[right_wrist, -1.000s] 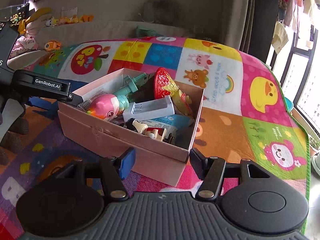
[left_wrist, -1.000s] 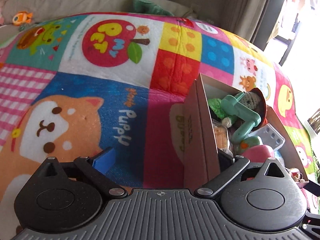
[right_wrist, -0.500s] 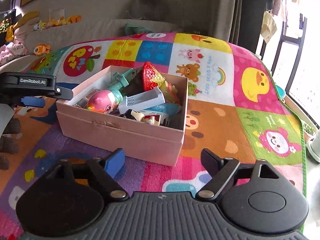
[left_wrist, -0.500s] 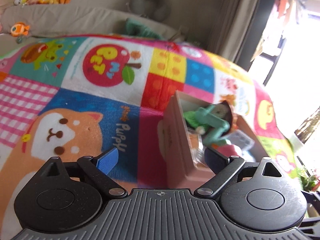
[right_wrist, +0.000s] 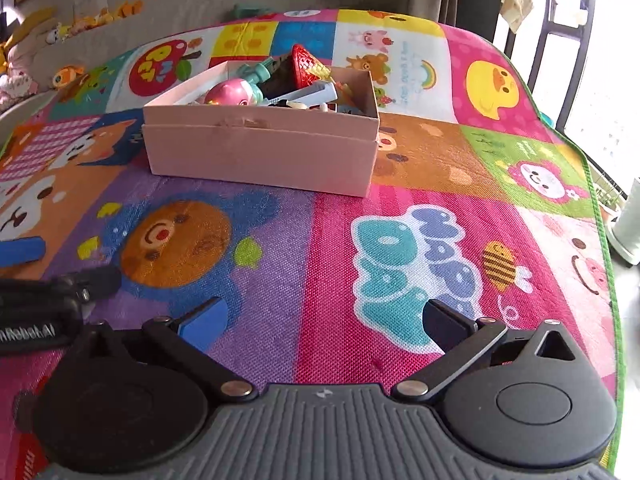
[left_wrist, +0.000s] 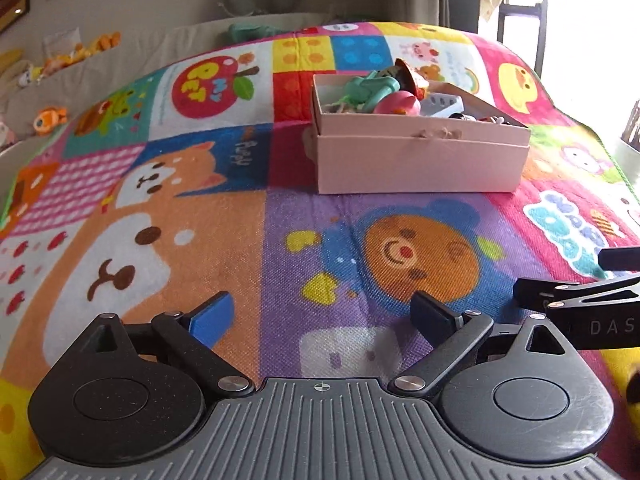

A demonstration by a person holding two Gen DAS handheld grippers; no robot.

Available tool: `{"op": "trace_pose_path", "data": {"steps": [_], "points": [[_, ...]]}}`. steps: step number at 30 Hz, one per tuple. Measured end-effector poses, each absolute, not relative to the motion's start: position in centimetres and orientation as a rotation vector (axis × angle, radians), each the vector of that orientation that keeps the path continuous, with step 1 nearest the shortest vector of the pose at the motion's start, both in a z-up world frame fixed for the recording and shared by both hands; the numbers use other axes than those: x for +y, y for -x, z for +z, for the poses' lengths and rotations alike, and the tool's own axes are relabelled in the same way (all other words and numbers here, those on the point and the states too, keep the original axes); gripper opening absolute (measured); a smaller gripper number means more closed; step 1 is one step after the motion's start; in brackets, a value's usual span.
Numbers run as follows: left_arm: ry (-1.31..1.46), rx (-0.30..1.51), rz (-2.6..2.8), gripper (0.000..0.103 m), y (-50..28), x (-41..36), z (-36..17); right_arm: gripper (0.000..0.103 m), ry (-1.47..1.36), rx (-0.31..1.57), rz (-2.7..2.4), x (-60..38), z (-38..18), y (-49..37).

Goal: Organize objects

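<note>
A pink cardboard box (left_wrist: 420,160) sits on the colourful play mat (left_wrist: 200,240), filled with toys: a green plastic toy (left_wrist: 370,88), a pink round toy (left_wrist: 398,104), a red cone (right_wrist: 306,66). The box also shows in the right wrist view (right_wrist: 260,152). My left gripper (left_wrist: 322,314) is open and empty, well back from the box over the mat. My right gripper (right_wrist: 324,322) is open and empty, also back from the box. Each gripper's fingers appear at the edge of the other's view.
A beige sofa (left_wrist: 160,52) with small plush toys (left_wrist: 50,116) runs behind the mat. A window and dark frame (right_wrist: 560,40) are at the right. A white object (right_wrist: 628,228) stands on the floor beyond the mat's right edge.
Both grippers have pulled back from the box's sides, letting it go. The box now rests on the mat farther ahead of them.
</note>
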State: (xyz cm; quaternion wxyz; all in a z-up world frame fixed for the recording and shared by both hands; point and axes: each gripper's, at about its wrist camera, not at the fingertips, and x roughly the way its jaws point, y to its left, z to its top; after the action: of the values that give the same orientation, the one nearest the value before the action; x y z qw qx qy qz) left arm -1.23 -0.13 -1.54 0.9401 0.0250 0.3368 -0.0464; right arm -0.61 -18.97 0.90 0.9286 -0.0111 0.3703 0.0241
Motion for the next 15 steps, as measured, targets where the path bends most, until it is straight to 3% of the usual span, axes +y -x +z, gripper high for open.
{"op": "trace_pose_path", "data": {"steps": [15], "points": [[-0.025,0.695,-0.044,0.103,0.44,-0.56,-1.53,0.103,-0.004,0.692,0.021,-19.62,0.29,0.20]]}}
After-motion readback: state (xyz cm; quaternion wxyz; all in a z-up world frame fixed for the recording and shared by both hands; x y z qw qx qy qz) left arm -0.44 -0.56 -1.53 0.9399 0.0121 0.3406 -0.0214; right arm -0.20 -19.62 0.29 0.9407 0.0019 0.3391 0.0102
